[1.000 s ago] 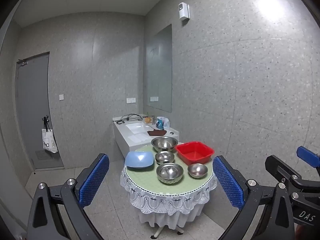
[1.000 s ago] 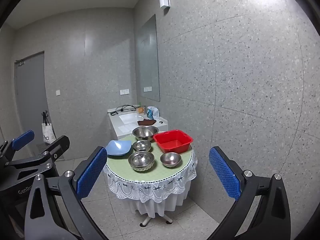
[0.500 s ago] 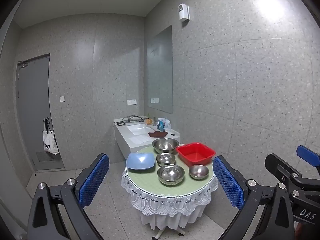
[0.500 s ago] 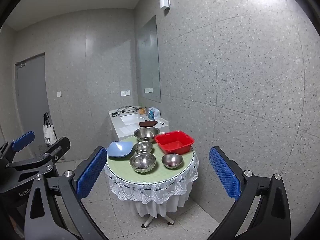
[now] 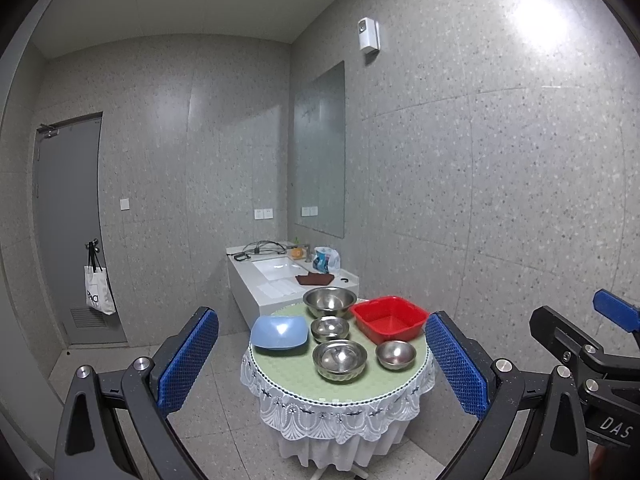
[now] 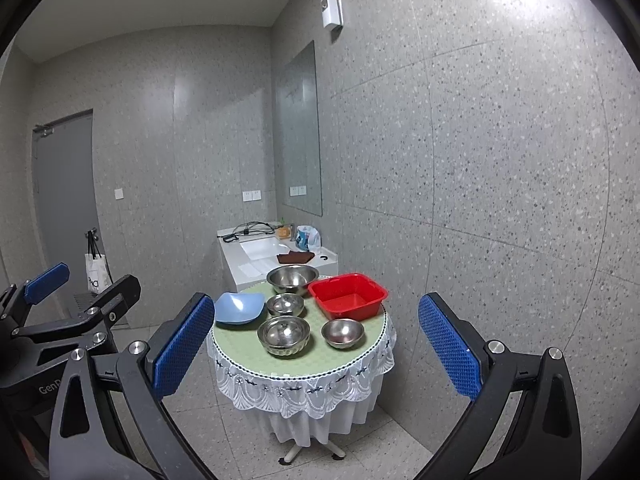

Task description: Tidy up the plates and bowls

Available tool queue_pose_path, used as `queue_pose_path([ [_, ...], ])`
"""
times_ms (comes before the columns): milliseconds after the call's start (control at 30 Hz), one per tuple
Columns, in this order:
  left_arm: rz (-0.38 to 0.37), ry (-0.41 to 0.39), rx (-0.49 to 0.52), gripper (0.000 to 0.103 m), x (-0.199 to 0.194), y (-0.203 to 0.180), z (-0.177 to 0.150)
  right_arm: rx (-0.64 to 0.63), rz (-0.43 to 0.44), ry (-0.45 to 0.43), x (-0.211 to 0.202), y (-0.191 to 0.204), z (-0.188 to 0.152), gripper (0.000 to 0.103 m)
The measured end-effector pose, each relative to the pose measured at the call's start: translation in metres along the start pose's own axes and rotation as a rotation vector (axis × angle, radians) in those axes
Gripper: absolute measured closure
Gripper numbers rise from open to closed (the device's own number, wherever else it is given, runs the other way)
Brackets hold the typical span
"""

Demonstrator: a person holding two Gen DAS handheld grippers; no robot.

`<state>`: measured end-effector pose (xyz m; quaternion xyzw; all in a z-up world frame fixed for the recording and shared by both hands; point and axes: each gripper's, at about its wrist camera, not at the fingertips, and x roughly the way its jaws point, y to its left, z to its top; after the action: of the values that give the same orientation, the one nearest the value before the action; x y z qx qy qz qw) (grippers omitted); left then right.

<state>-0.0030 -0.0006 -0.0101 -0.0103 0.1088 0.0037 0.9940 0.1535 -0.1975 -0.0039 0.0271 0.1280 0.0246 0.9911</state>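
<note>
A small round table with a green top and white lace skirt stands ahead. On it are a large steel bowl at the back, a small steel bowl, a medium steel bowl in front, another small steel bowl, a blue plate at the left and a red tub at the right. My left gripper and right gripper are both open, empty and well short of the table.
A white sink counter with a cable, a brown cloth and a bottle stands behind the table against the mirrored wall. A grey door with a hanging white bag is at the left. Tiled floor lies around the table.
Both views have tilted up slightly, so the table sits a little lower in frame. The bowls, plate and tub have not moved, and both grippers stay open.
</note>
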Motion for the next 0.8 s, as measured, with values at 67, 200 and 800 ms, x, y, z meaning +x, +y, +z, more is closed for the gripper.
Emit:
queue_pose_path([
  [67,0.0,0.0,0.0,0.001,-0.0008,0.0003,-0.0011,-0.001,-0.001,0.0,0.0,0.0003,0.0,0.0],
  [200,0.002,0.0,0.0,0.001,-0.0009,-0.0001,-0.0016,0.0,0.001,0.001,0.0,0.0004,0.0007,0.0],
  [800,0.012,-0.002,-0.004,0.001,-0.0001,0.0,0.0022,-0.004,0.012,0.005,0.005,0.0026,0.0013,0.0],
])
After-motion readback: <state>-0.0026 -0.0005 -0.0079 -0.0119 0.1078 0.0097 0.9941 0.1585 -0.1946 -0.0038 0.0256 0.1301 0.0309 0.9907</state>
